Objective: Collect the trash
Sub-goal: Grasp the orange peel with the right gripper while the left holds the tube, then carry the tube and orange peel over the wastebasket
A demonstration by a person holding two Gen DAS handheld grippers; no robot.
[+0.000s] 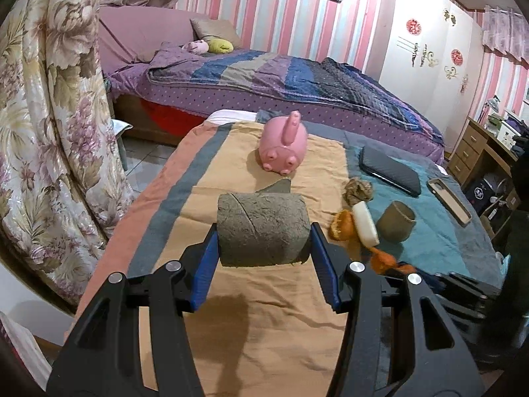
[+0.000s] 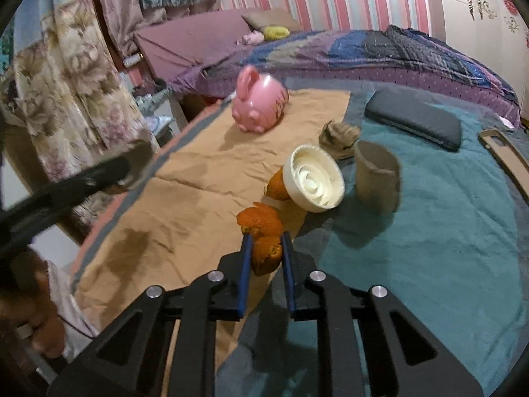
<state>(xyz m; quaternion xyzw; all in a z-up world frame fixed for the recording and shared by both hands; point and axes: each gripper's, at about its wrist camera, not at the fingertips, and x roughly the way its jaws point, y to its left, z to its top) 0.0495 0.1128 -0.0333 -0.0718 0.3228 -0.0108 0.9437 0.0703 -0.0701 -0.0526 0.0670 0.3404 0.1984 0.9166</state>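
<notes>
My left gripper (image 1: 264,228) is shut on a grey cardboard tube (image 1: 261,221), held crosswise above the orange cloth (image 1: 231,314). My right gripper (image 2: 266,236) is shut on a piece of orange peel (image 2: 264,254) that sticks up past the fingertips. Just beyond it lie a white round lid (image 2: 314,178), another orange peel (image 2: 277,183), a second cardboard tube (image 2: 377,175) standing upright, and a crumpled brown paper (image 2: 339,135). The left wrist view shows the same cluster to the right: lid (image 1: 365,225), peel (image 1: 342,225), tube (image 1: 395,221), paper (image 1: 358,190).
A pink rabbit-shaped bank (image 1: 284,147) lies at the far end of the orange cloth. A dark flat case (image 1: 390,170) and a beige phone case (image 1: 448,200) rest on the teal blanket (image 2: 446,248). Floral curtains (image 1: 49,115) hang on the left, a purple bed (image 1: 297,82) behind.
</notes>
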